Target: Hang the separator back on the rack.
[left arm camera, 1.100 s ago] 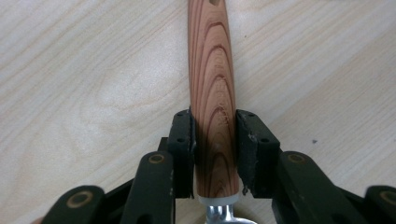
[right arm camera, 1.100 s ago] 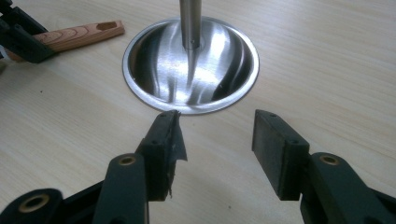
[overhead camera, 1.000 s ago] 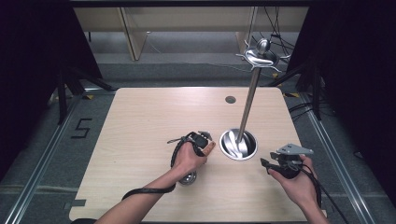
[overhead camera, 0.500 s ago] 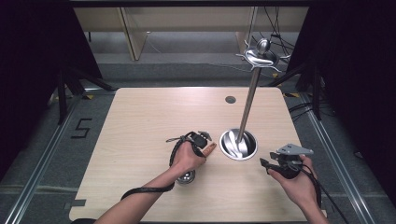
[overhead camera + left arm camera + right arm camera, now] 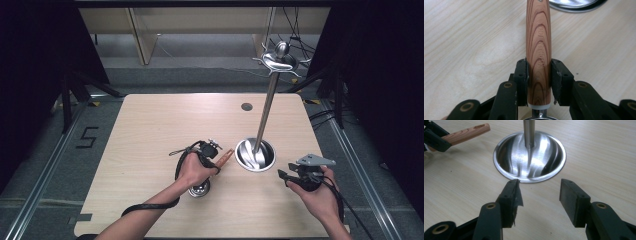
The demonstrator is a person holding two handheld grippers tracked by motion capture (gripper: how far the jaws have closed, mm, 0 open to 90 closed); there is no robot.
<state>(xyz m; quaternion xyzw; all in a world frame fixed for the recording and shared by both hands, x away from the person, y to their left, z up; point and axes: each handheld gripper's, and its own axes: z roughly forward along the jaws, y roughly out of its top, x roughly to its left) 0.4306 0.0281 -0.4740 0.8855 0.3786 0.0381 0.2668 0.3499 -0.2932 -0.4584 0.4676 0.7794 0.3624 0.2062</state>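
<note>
Left gripper (image 5: 539, 82) clamps a wooden handle (image 5: 538, 45), perhaps a ladle's; right gripper (image 5: 540, 192) gapes before the steel stand base (image 5: 529, 155).

One wooden table (image 5: 150, 130), with one dark round hole (image 5: 247, 106) near its far edge. One metal stand (image 5: 265, 115) with a single round base and one pole topped by hooks. One utensil with a wooden handle (image 5: 539, 50). Two grippers: the left gripper (image 5: 212, 152) and the right gripper (image 5: 287, 177). Two hands, one on each gripper.
</note>
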